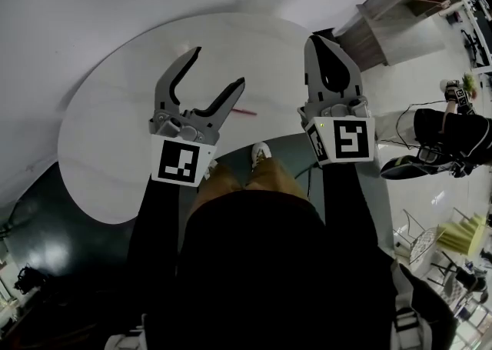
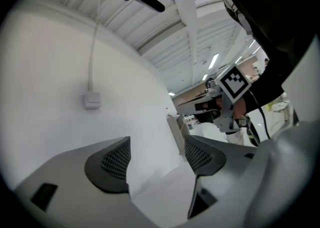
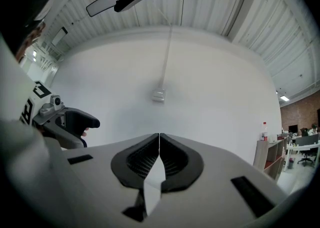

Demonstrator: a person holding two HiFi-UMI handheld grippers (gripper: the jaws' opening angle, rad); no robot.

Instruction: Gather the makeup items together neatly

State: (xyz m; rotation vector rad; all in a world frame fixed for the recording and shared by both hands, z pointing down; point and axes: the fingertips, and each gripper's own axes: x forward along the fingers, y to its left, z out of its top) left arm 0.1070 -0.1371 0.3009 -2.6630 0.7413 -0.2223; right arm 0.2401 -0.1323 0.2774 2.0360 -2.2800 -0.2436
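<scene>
A thin red-pink stick (image 1: pixel 244 112) lies on the round white table (image 1: pixel 108 125), partly hidden behind one finger of my left gripper; no other makeup item shows. My left gripper (image 1: pixel 218 68) hangs over the table's middle with its jaws wide apart and nothing between them. My right gripper (image 1: pixel 316 41) is over the table's right edge, jaws pressed together and empty. In the left gripper view the left gripper (image 2: pixel 155 159) points at a white wall, and so does the right gripper (image 3: pixel 159 157) in the right gripper view. The table top does not appear in either gripper view.
A wooden shelf unit (image 1: pixel 400 10) stands beyond the table at the upper right. Another person in black (image 1: pixel 453 133) is at the right, near a wire rack (image 1: pixel 419 241). A switch box (image 3: pixel 159 94) with a cable is on the wall. Dark floor surrounds the table's near side.
</scene>
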